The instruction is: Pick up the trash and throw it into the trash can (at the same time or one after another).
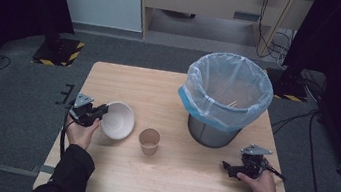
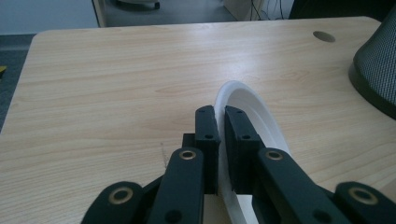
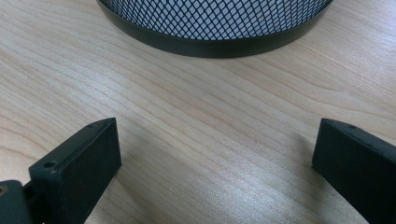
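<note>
The rim of the white paper bowl (image 2: 261, 112) is being pinched between the nearly closed jaws of the left gripper (image 2: 221, 135), at the table's left side. The right gripper (image 3: 215, 154) is being held spread wide, grasping nothing, above the pale wood-grain table (image 3: 196, 116). A brown paper cup (image 1: 149, 141) is standing near the black mesh bin (image 1: 212, 132), lined with translucent blue plastic; grey carpet is lying around.

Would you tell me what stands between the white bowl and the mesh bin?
A brown paper cup stands between the white bowl and the mesh bin, as the high view shows.
</note>
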Tool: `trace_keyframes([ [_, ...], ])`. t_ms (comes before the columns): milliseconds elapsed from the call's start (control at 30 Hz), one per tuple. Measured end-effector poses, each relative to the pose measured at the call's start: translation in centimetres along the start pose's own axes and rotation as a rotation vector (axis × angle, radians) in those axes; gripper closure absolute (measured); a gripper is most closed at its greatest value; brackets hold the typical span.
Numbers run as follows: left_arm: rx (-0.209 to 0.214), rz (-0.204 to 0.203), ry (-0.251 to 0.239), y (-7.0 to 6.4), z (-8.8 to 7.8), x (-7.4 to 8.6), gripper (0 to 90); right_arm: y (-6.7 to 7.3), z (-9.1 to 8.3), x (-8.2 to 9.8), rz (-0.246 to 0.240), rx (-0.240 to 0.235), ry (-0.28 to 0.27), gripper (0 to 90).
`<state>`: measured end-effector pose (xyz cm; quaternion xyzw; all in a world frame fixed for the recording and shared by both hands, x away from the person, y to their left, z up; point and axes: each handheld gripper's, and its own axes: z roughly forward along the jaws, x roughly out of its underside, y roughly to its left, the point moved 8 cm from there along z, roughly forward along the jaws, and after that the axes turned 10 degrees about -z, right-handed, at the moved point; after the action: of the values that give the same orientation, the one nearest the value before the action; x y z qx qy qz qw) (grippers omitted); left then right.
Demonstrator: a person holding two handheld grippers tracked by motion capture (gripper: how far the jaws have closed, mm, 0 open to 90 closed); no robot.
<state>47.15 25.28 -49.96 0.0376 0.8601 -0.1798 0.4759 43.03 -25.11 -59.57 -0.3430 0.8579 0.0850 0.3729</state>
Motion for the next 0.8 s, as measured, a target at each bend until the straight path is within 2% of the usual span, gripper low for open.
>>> trace_keyframes([
  [567, 0.052, -0.032, -0.175, -0.6, -3.9, -4.2, 84.3, 0.0, 0.0, 0.0, 0.0, 0.0, 0.0, 1.4],
  [800, 0.084, -0.033, -0.243, -1.5, -5.6, -6.0, 84.3, 0.0, 0.0, 0.0, 0.0, 0.0, 0.0, 1.4],
])
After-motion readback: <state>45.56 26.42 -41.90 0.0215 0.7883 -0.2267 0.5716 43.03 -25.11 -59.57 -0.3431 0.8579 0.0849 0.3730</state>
